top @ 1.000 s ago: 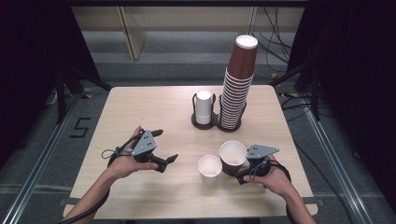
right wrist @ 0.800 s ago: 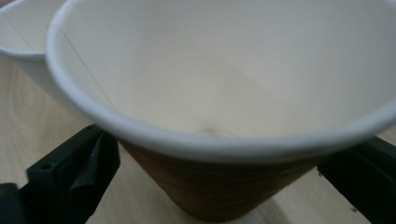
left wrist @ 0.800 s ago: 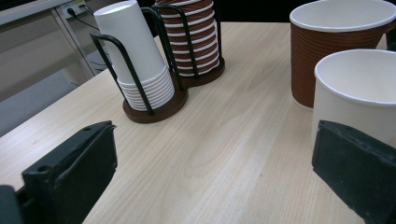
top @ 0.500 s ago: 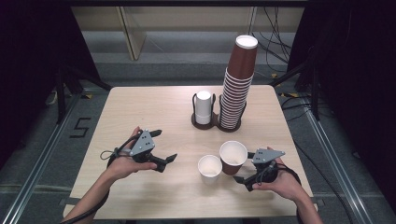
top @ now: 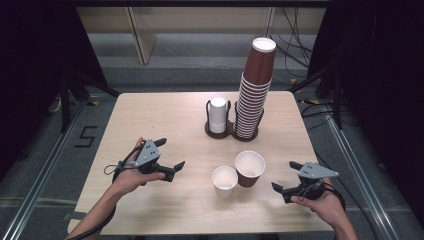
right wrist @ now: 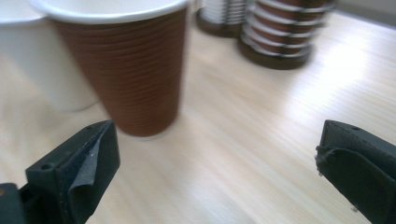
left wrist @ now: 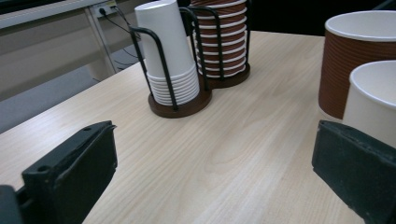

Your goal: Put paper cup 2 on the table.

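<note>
Brown cup [top: 249, 168] stands upright on the counter [top: 165, 115] toward the near edge, right of centre, with a white cup [top: 224, 180] touching or just beside it on its left. Neither is held.

Right hand-held gripper [top: 284, 189]: jaws apart, nothing between them; they have just been opening. A second ago it sat right against the brown cup; now it is drawn back toward the near right corner, clear of the cup. In the right gripper view the brown cup [right wrist: 125, 70] stands ahead of the left jaw, with bare counter between the two jaws.

Left hand-held gripper [top: 170, 159]: jaws apart, empty, over the near left part of the counter. Position unchanged from the earlier frames. Its own view looks across the counter at both cups on the right.

Both cups are in the same spot as before.

Toward the far edge, centre: wire cup holder [top: 229, 131] with two rings, a short stack of white cups [top: 217, 114] in the left one, a tall stack of brown cups [top: 254, 95] in the right one. Unchanged.
</note>
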Tool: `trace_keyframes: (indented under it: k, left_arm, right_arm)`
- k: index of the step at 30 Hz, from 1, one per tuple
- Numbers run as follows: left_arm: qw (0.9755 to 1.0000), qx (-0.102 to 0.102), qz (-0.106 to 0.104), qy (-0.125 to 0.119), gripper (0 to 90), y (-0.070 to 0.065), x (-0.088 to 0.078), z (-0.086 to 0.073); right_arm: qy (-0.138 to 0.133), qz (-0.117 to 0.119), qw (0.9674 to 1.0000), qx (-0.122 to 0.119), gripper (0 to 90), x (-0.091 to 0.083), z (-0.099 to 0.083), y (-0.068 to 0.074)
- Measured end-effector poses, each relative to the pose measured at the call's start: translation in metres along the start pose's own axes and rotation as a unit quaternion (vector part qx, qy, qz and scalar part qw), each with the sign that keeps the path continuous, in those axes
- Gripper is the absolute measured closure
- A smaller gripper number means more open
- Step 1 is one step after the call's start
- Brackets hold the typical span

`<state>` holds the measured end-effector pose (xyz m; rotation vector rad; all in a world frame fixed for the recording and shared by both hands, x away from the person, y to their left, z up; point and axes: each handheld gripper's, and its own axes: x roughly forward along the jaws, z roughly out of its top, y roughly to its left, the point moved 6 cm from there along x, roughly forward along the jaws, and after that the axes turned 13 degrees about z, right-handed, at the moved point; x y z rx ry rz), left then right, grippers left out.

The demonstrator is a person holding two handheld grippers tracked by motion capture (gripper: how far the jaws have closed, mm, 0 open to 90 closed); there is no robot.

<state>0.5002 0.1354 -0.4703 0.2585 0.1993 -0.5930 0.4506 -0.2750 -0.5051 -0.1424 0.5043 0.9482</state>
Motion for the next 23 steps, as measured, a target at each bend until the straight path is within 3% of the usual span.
trace_keyframes:
  k: [2, 3, 4, 5, 7, 9, 11, 13, 14, 15, 16, 19, 20, 21, 23]
  left_arm:
    - [1.0, 0.001, 0.004, 0.004, 0.0, 0.001, -0.002, -0.002]
    - [1.0, 0.0, 0.004, 0.004, 0.0, 0.002, -0.002, -0.002]
    - [1.0, -0.001, 0.007, 0.004, 0.0, 0.002, -0.002, -0.003]
    - [0.9999, -0.002, 0.011, 0.004, 0.0, 0.003, -0.003, -0.003]
    - [0.9998, -0.006, 0.017, -0.001, 0.0, 0.006, -0.002, -0.005]
    - [0.9996, -0.009, 0.025, 0.003, 0.0, 0.008, -0.002, -0.008]
    - [0.9993, -0.013, 0.034, 0.004, 0.0, 0.011, -0.002, -0.011]
    - [0.999, -0.014, 0.041, 0.01, 0.0, 0.014, 0.0, -0.017]
    - [0.9989, -0.016, 0.043, 0.013, 0.0, 0.015, 0.001, -0.019]
    - [0.9987, -0.018, 0.045, 0.014, 0.0, 0.016, 0.002, -0.021]
    - [0.9987, -0.02, 0.046, 0.013, 0.0, 0.017, 0.003, -0.022]
    - [0.9983, -0.025, 0.048, 0.02, 0.0, 0.019, 0.006, -0.026]
    - [0.9984, -0.027, 0.048, 0.015, 0.0, 0.02, 0.008, -0.026]
    - [0.9981, -0.028, 0.05, 0.021, 0.0, 0.02, 0.008, -0.027]
    - [0.9982, -0.026, 0.05, 0.019, 0.0, 0.019, 0.01, -0.026]
  right_arm:
    - [-0.014, -0.018, 0.9997, -0.005, 0.4, -0.005, -0.002, -0.007]
    - [-0.02, -0.026, 0.9994, 0.009, 0.4, -0.009, -0.004, -0.008]
    - [-0.025, -0.034, 0.9991, 0.009, 0.4, -0.01, -0.005, -0.011]
    - [-0.027, -0.043, 0.9983, 0.029, 0.4, -0.013, -0.007, -0.01]
    - [-0.042, -0.065, 0.9963, 0.037, 0.4, -0.016, -0.009, -0.014]
    - [-0.046, -0.092, 0.9942, 0.03, 0.4, -0.021, -0.011, -0.021]
    - [-0.053, -0.114, 0.9903, 0.06, 0.3, -0.023, -0.015, -0.022]
    - [-0.06, -0.139, 0.9856, 0.075, 0.3, -0.025, -0.017, -0.025]
    - [-0.067, -0.157, 0.9833, 0.064, 0.3, -0.028, -0.017, -0.031]
    - [-0.071, -0.163, 0.9809, 0.079, 0.3, -0.029, -0.018, -0.032]
    - [-0.075, -0.176, 0.9784, 0.078, 0.3, -0.031, -0.019, -0.035]
    - [-0.09, -0.207, 0.9694, 0.096, 0.3, -0.037, -0.02, -0.041]
    - [-0.097, -0.221, 0.9649, 0.104, 0.3, -0.039, -0.02, -0.042]
    - [-0.101, -0.22, 0.9648, 0.103, 0.3, -0.04, -0.02, -0.044]
    - [-0.101, -0.231, 0.9614, 0.11, 0.3, -0.043, -0.023, -0.047]
